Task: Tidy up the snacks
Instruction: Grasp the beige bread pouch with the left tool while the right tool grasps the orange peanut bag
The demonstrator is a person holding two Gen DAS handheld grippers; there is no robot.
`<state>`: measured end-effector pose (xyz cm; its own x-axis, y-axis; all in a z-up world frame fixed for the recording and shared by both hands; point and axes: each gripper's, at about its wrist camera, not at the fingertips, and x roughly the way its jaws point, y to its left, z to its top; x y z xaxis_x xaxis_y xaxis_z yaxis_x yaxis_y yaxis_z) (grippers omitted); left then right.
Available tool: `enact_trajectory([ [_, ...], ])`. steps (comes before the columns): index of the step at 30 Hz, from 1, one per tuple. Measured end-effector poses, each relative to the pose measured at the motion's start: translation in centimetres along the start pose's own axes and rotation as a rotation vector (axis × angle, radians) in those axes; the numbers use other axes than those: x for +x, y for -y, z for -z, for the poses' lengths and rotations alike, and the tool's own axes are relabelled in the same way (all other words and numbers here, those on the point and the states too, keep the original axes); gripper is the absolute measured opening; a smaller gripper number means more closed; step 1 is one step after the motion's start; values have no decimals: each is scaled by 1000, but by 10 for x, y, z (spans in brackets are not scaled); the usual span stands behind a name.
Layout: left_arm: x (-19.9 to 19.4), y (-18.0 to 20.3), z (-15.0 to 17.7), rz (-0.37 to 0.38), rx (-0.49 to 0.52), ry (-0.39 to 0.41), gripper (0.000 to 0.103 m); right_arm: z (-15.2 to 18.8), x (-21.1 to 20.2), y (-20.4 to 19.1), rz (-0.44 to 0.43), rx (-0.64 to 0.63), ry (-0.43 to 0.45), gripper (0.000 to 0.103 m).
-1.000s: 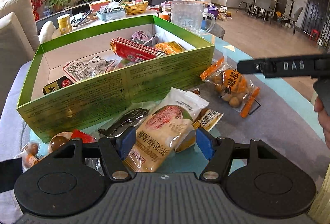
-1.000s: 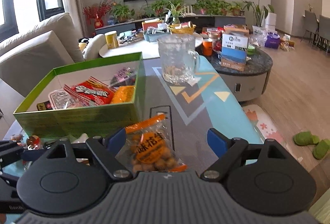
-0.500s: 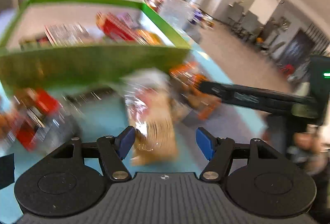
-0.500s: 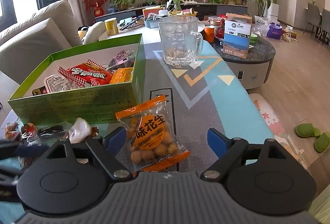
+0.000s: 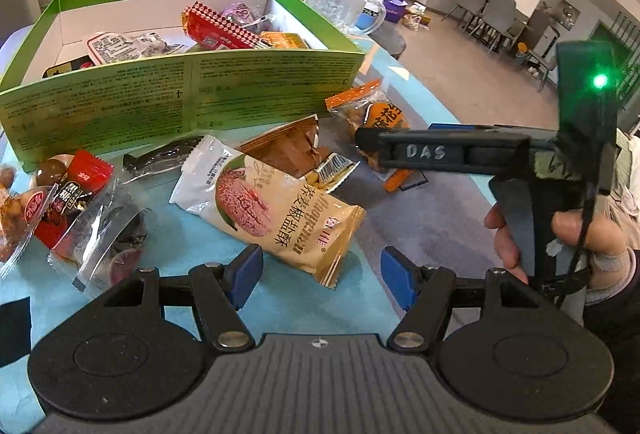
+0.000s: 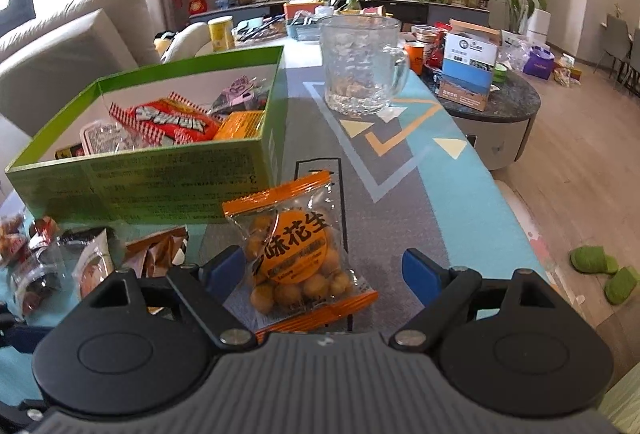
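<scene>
With jaws spread and holding nothing, the left gripper (image 5: 320, 274) hovers at the near end of a white pastry packet (image 5: 266, 204), the right gripper (image 6: 324, 272) likewise straddles an orange-edged peanut packet (image 6: 298, 254), and beyond both the green box (image 6: 160, 174) of snacks sits toward the table's (image 6: 460, 202) left edge.

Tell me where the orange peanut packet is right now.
In the right wrist view the orange peanut packet lies on the table between the open fingers of the right gripper, just in front of the green box and its near right corner.
</scene>
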<state>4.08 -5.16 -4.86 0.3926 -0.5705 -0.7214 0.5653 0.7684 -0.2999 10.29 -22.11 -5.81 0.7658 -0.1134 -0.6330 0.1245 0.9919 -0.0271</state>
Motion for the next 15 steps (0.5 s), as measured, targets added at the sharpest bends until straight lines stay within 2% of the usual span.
enact_trajectory([
  [5,0,-7,-5,10,-78,-7,62,-1,16,-7,4,-62,-26,59],
  [10,-1,-15,-10,23,-197,-20,62,-4,23,-10,17,-78,-1,59],
  [15,-2,-17,-15,-1,-268,-12,63,-3,23,-10,14,-76,10,59],
])
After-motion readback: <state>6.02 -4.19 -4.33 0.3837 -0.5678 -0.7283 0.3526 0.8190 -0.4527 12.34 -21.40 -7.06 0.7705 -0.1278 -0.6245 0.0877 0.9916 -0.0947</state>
